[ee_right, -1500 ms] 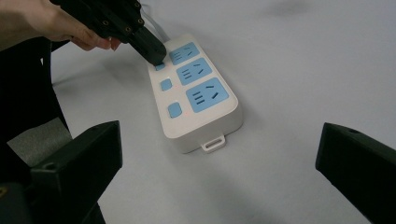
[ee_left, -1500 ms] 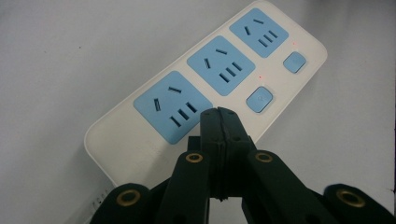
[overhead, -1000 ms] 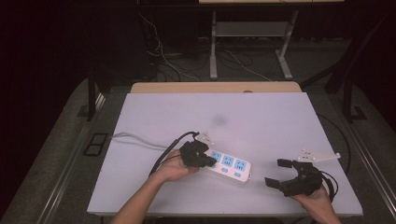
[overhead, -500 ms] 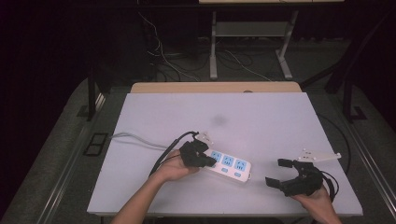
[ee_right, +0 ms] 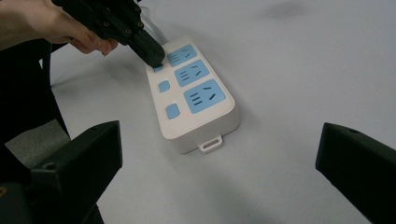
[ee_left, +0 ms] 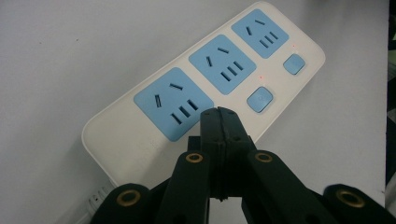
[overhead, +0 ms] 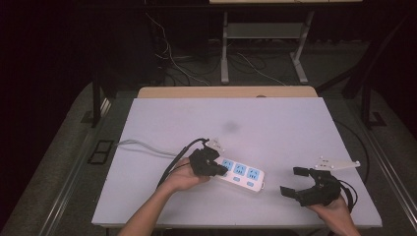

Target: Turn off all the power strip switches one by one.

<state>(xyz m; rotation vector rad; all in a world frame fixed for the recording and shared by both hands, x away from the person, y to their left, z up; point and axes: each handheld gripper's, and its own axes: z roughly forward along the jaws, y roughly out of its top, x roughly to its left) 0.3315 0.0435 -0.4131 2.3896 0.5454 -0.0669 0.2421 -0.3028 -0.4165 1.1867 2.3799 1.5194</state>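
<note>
Now a white power strip (overhead: 240, 174) lies flat on the pale bench (overhead: 275, 128), a little left of the middle of the near part, with its length going from upper left to lower right in the high view. It has three blue sockets (ee_left: 222, 57) in a row and small blue switch buttons (ee_left: 259, 98) beside them. A grey cable (overhead: 142, 146) leaves its left end and runs across the bench to the left edge.

The left gripper (overhead: 218, 168) is at the left end of the strip, held by the person's left hand (overhead: 184, 178). Its two black jaws are pressed together with no gap and nothing is between them. In the right gripper view the tip (ee_right: 154, 55) touches the strip at the button beside the far socket; in the left gripper view the closed tip covers this place.

The right gripper (overhead: 296, 182) is well apart from the strip, near the right front corner of the bench, in the person's right hand (overhead: 335, 210). Its jaws stand wide apart and hold nothing. In its own view the strip lies between the two jaws, farther away.
</note>
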